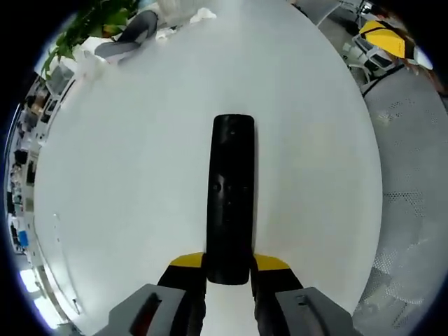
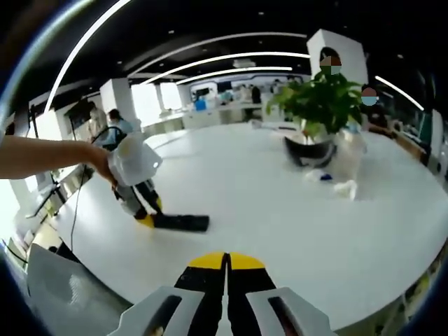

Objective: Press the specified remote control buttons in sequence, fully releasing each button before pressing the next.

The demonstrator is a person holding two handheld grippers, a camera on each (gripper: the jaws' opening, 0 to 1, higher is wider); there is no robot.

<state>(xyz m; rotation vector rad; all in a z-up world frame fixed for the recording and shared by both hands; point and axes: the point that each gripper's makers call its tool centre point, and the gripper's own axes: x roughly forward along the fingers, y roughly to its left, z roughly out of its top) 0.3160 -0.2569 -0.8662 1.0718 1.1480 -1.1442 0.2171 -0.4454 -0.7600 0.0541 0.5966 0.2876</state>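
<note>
A long black remote control (image 1: 231, 199) lies lengthwise on the white table (image 1: 140, 175) in the left gripper view, buttons faintly visible near its middle. My left gripper (image 1: 229, 269) is shut on its near end, yellow-tipped jaws pressing either side. In the right gripper view the same remote (image 2: 182, 222) lies flat on the table (image 2: 294, 217) at left of centre, with the left gripper (image 2: 145, 218) clamped on its end and a person's arm (image 2: 42, 155) holding that gripper. My right gripper (image 2: 225, 262) sits well short of the remote, above the table's near edge, its jaws closed together on nothing.
A potted green plant (image 2: 318, 105) stands at the far right of the table with small white items (image 2: 344, 187) beside it. A grey object (image 1: 129, 38) and leaves (image 1: 91, 24) lie at the table's far edge. Perforated white chair surfaces (image 1: 413, 175) sit off the right side. People stand in the background.
</note>
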